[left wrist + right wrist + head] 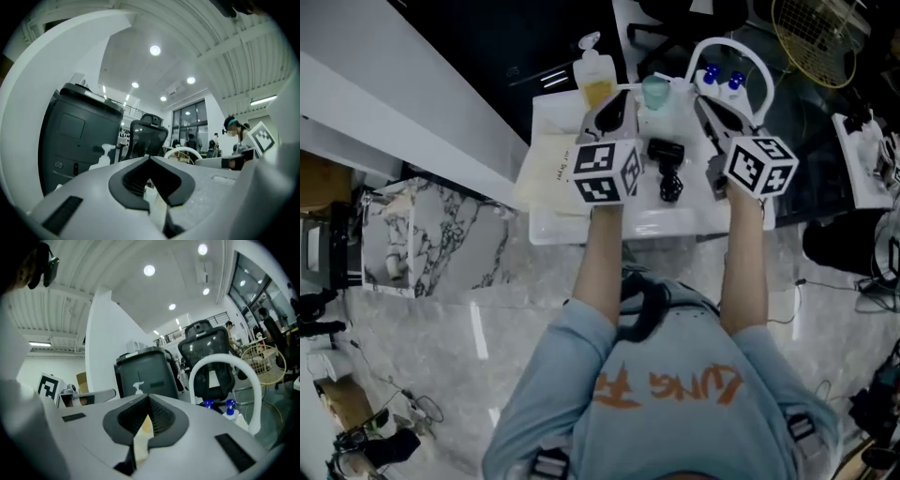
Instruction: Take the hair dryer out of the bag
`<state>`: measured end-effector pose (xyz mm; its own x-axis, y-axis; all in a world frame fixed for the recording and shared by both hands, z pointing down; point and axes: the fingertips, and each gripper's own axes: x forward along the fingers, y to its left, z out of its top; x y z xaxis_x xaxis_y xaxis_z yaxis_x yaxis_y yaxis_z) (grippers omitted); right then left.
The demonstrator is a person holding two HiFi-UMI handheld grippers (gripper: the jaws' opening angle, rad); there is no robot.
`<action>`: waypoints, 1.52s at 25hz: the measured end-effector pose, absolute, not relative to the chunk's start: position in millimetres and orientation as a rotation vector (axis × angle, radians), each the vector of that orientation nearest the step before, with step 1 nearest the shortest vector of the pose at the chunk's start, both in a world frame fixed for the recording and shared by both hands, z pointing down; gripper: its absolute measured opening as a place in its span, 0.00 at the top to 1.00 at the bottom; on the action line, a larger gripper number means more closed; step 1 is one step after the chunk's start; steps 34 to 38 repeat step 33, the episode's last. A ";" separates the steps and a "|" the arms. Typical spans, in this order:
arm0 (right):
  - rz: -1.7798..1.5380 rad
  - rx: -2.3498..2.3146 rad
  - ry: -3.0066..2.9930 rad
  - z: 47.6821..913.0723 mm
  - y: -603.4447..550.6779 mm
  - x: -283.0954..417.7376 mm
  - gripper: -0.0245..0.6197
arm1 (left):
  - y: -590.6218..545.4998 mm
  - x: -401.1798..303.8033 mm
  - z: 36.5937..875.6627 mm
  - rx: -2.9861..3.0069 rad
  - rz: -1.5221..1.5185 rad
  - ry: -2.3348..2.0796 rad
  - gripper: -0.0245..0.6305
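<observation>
The black hair dryer [666,167] lies on the white table [675,223], out in the open between my two raised grippers. A flat beige bag [546,169] rests on the table's left part. My left gripper [615,111] hovers above the table beside the bag, its jaws shut with nothing between them [151,161]. To the dryer's right, my right gripper [715,114] is held at about the same height, also shut and empty [149,400]. Both point level, away from me. Neither touches the dryer or the bag.
A pump bottle [595,80], a pale green cup [656,92] and a white hoop-handled carrier [729,56] with blue-capped bottles [720,78] stand at the table's far edge. Beyond are a dark bin [143,373] and an office chair [206,352]. A marble cabinet [431,239] stands to the left.
</observation>
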<state>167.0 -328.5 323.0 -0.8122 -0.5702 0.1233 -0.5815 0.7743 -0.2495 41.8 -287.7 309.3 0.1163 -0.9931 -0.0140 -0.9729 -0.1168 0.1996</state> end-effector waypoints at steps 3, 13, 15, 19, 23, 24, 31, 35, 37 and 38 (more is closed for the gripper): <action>0.338 1.066 -2.955 299.4 -324.6 174.5 0.96 | -284.4 43.3 287.3 2.214 -0.345 -2.028 0.96; 0.158 1.224 -2.866 304.1 -326.5 193.1 0.96 | -276.0 51.9 289.5 2.275 -0.235 -2.072 0.96; 0.118 1.226 -2.863 300.1 -326.3 191.7 0.96 | -274.8 54.7 288.3 2.291 -0.224 -2.074 0.96; 0.101 1.192 -2.887 298.6 -322.0 189.7 0.96 | -269.8 55.0 291.6 2.298 -0.206 -2.082 0.96; 0.095 1.181 -2.893 299.6 -320.2 185.1 0.96 | -262.7 47.3 293.1 2.291 -0.199 -2.097 0.96; 0.094 1.180 -2.894 299.6 -320.2 183.5 0.96 | -261.7 44.8 293.8 2.288 -0.197 -2.099 0.96; 0.047 1.159 -2.882 304.4 -319.6 181.5 0.96 | -259.7 25.8 301.0 2.229 -0.238 -2.121 0.96; 0.051 1.168 -2.877 307.8 -322.0 186.6 0.96 | -260.2 28.6 304.5 2.231 -0.231 -2.118 0.96; 0.051 1.168 -2.877 307.8 -322.0 186.6 0.96 | -260.2 28.6 304.5 2.231 -0.231 -2.118 0.96; 0.051 1.168 -2.877 307.8 -322.0 186.6 0.96 | -260.2 28.6 304.5 2.231 -0.231 -2.118 0.96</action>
